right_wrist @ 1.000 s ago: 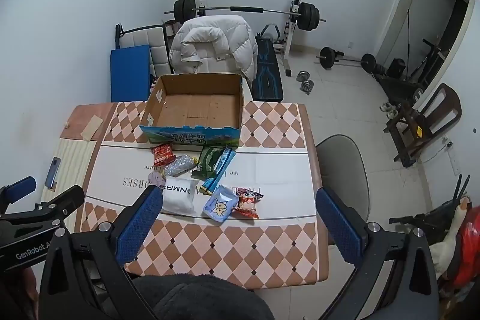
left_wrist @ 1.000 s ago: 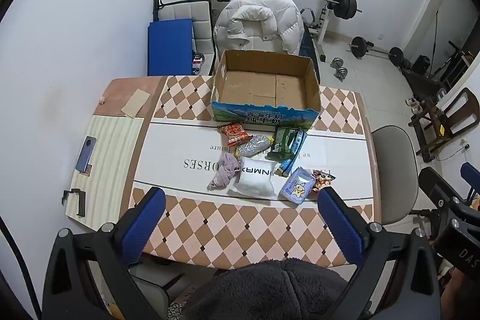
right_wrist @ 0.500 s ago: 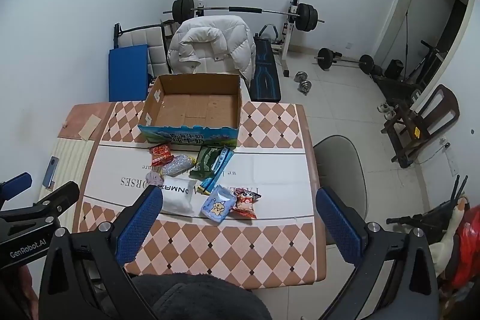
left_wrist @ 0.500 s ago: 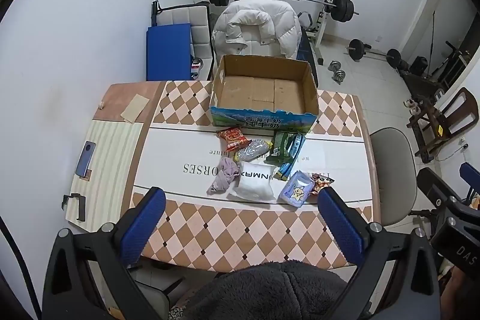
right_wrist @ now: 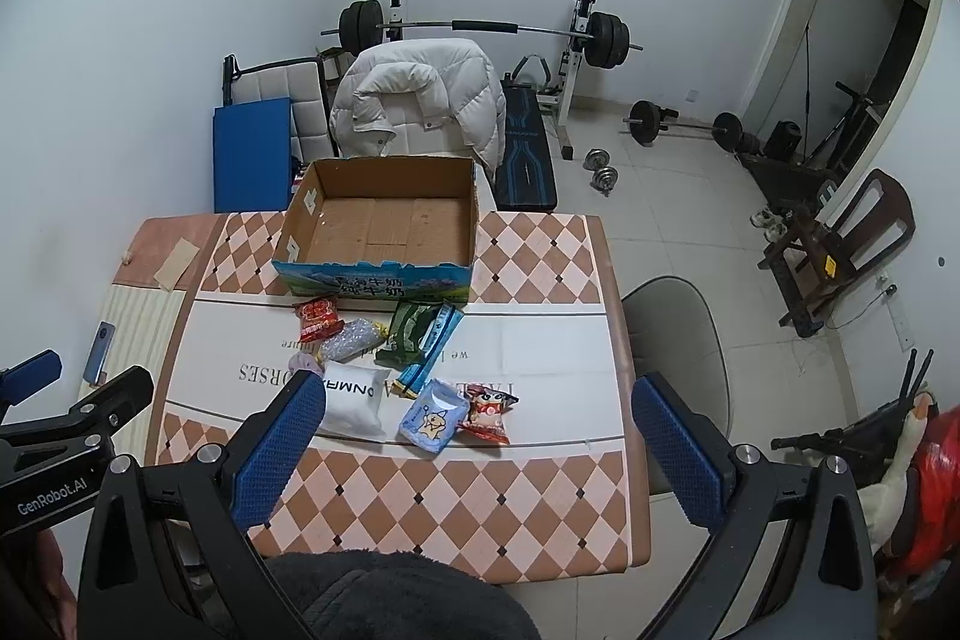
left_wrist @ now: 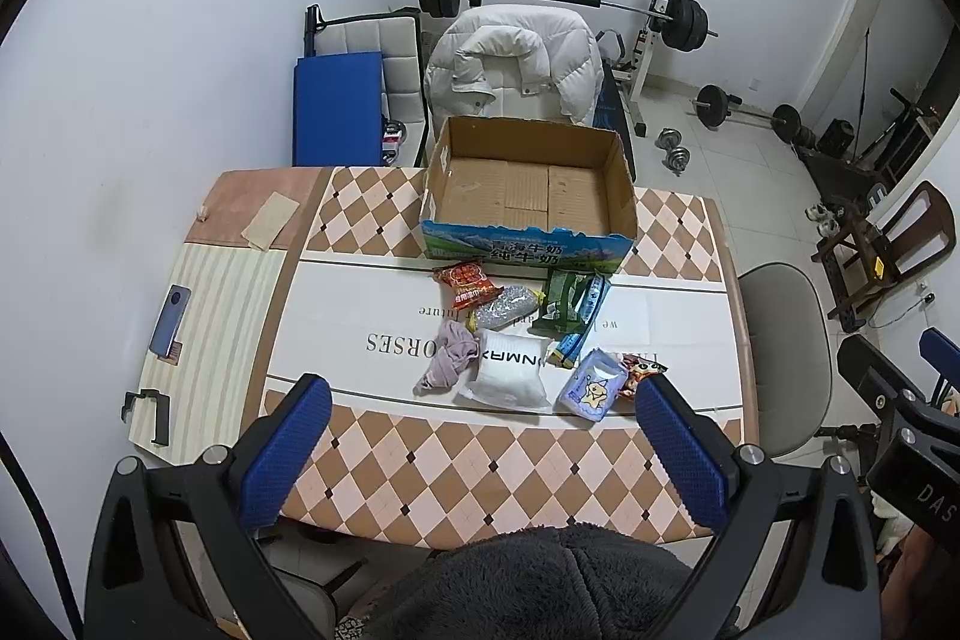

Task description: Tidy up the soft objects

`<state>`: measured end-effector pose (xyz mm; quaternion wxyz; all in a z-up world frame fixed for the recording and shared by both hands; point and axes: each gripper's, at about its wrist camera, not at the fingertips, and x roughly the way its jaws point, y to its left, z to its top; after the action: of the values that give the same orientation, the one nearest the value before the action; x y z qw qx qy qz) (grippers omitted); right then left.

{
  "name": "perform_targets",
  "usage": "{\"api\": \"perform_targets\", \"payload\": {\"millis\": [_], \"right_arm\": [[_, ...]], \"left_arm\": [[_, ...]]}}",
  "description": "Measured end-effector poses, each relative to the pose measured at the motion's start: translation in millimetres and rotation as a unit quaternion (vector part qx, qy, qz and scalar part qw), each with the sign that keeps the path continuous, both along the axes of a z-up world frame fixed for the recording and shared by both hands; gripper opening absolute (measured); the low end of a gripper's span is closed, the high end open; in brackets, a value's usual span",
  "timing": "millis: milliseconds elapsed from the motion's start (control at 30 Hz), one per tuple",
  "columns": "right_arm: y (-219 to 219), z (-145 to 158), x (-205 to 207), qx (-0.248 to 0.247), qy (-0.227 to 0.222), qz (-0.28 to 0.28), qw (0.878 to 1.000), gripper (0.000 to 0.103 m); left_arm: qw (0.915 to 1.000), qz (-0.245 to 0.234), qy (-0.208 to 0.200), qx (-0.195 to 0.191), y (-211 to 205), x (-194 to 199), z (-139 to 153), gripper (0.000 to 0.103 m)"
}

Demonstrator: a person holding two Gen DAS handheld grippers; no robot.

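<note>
**Soft Packets Waiting Below Empty Box**

Both tongs, left gripper [left_wrist: 483,445] and right gripper [right_wrist: 474,442], are hovering spread apart, holding nothing. The snack packets [left_wrist: 528,334] are lying mid-frame, beneath the cardboard box [left_wrist: 528,238]; likely light and crinkly, best pinched mid-body. Only the right view is showing the red packet [right_wrist: 489,412] whole.

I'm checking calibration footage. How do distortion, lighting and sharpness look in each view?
Left wrist view: strong fisheye bending, dark corners, soft even light, table sharp. Right wrist view: same curvature and vignette, cardboard box crisp, no glare.
</note>
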<state>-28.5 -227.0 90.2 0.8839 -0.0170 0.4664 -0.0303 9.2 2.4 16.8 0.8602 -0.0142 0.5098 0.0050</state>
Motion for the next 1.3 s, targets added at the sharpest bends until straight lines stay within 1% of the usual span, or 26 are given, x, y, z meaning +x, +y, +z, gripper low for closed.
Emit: {"api": "perform_targets", "payload": {"millis": [1300], "right_arm": [[1.7, 3.7, 1.7, 0.004, -0.002, 0.003, 1.000, 0.103]], "left_arm": [[1.0000, 0.003, -0.007, -0.002, 1.3, 3.0, 6.2, 0.103]]}}
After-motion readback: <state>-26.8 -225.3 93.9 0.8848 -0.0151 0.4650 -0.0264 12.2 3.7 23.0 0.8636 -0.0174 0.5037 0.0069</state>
